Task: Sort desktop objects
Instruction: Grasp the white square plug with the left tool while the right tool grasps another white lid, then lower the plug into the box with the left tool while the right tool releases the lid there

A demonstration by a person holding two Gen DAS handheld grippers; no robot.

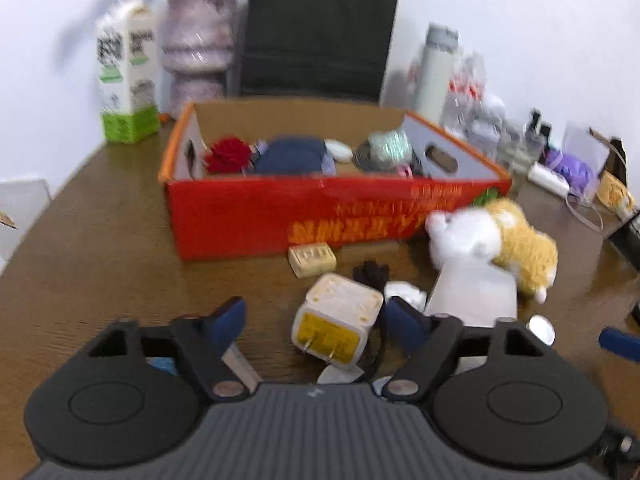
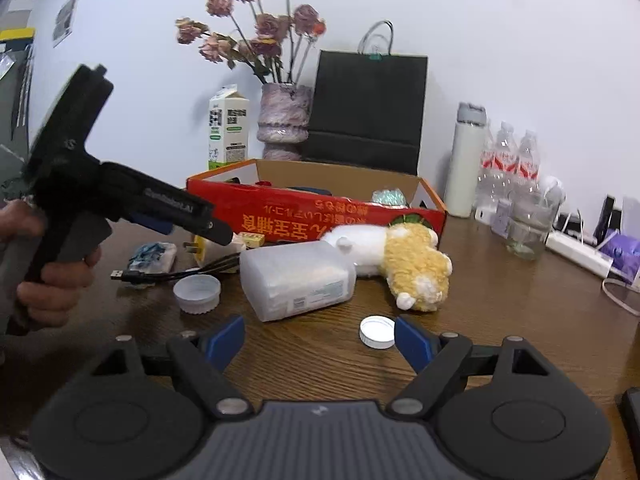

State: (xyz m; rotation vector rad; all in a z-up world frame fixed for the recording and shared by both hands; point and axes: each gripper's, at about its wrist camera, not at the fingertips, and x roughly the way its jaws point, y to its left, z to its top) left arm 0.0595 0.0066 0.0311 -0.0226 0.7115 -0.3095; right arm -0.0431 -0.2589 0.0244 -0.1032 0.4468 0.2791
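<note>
My left gripper (image 1: pixel 316 320) is open, its jaws either side of a white charger plug with a yellow label (image 1: pixel 336 320) lying on the wooden table; the right pad is close to it, the left well apart. The charger's black cable (image 2: pixel 176 274) trails across the table. The red cardboard box (image 1: pixel 256 212) stands behind, holding a red flower (image 1: pixel 228 154), a dark blue item (image 1: pixel 292 156) and other things. My right gripper (image 2: pixel 320 340) is open and empty over the table, with a white bottle cap (image 2: pixel 376 332) beside its right finger. The left gripper's body (image 2: pixel 120 200) shows in the right wrist view.
A translucent plastic pack (image 2: pixel 298 280), a white-and-yellow plush toy (image 2: pixel 404 264), a larger white lid (image 2: pixel 197 292) and a small yellow box (image 1: pixel 312 259) lie near the box. A milk carton (image 2: pixel 227 132), vase (image 2: pixel 284 120), black bag (image 2: pixel 368 108), thermos (image 2: pixel 466 160) and bottles (image 2: pixel 508 164) line the back.
</note>
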